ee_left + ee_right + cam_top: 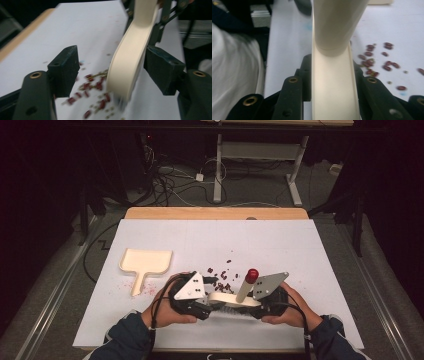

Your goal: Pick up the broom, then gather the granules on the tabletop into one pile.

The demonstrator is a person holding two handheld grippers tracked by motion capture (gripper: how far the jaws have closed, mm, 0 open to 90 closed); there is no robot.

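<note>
Pinching the flat cream plastic body of a small hand brush [227, 299], the right gripper [261, 310] has its fingers [297, 90] pressed against both sides of it, as the right gripper view shows. The brush lies low over the white table [280, 245] between the two hands, its round cream handle with a red cap [251, 274] tilting up and away from the person. At the brush's other end, the left gripper [207, 307] has its fingers [63, 71] spread, one on each side of the cream body; the far one stands just beside the brush, the near one well clear of it. Small dark red beans [222, 280] lie scattered on the table just beyond the brush and under its bristle end. Farther left on the table rests a cream plastic dustpan [145, 262], its short handle pointing toward the person, with a few reddish specks beside it.
</note>
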